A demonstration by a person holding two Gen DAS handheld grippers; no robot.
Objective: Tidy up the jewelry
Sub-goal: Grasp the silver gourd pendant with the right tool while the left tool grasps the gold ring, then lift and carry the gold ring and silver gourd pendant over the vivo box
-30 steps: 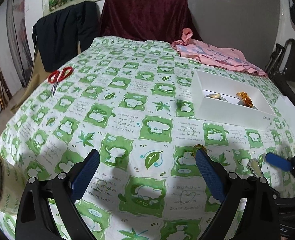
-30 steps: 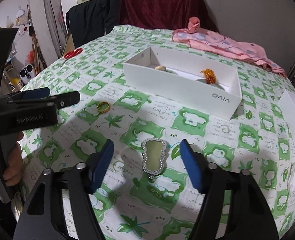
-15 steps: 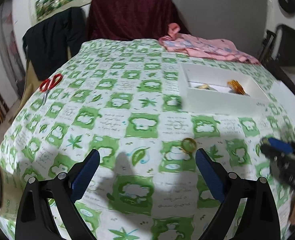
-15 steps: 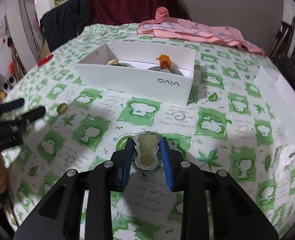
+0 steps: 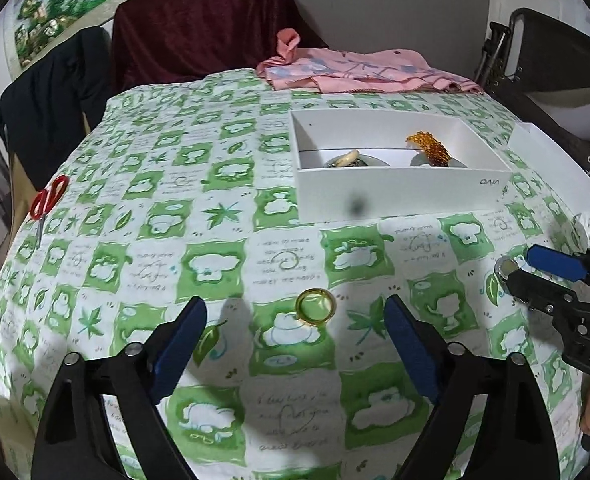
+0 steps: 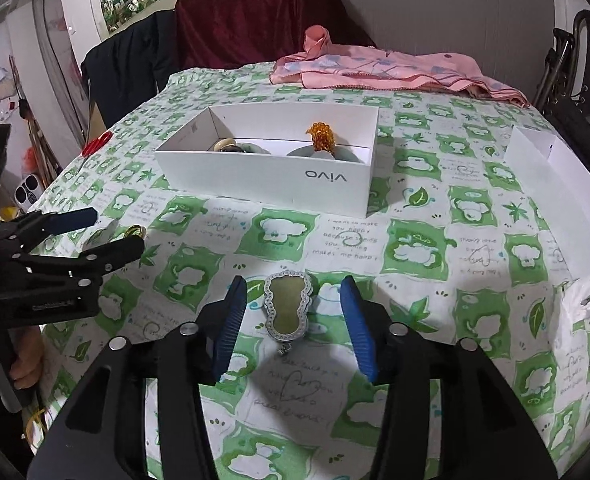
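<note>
A yellow ring (image 5: 315, 307) lies on the green-and-white tablecloth, between and just ahead of the open fingers of my left gripper (image 5: 295, 322). A gourd-shaped pendant with a sparkly rim (image 6: 287, 306) lies flat between the open fingers of my right gripper (image 6: 295, 304), touched by neither. A white box (image 5: 399, 190) stands behind them, holding an amber bead piece (image 5: 429, 146) and a pale ring (image 5: 347, 159); the box also shows in the right wrist view (image 6: 263, 172). The ring shows at the left in the right wrist view (image 6: 135, 232).
Red scissors (image 5: 49, 202) lie at the table's left edge. A pink cloth (image 5: 359, 70) lies at the far side. A white lid (image 6: 555, 184) sits at the right. Dark chairs stand behind the table.
My right gripper, shut around the pendant half a second ago, has opened; the pendant lies flat between its fingers. My left gripper has shifted so the ring sits centred between its fingers.
</note>
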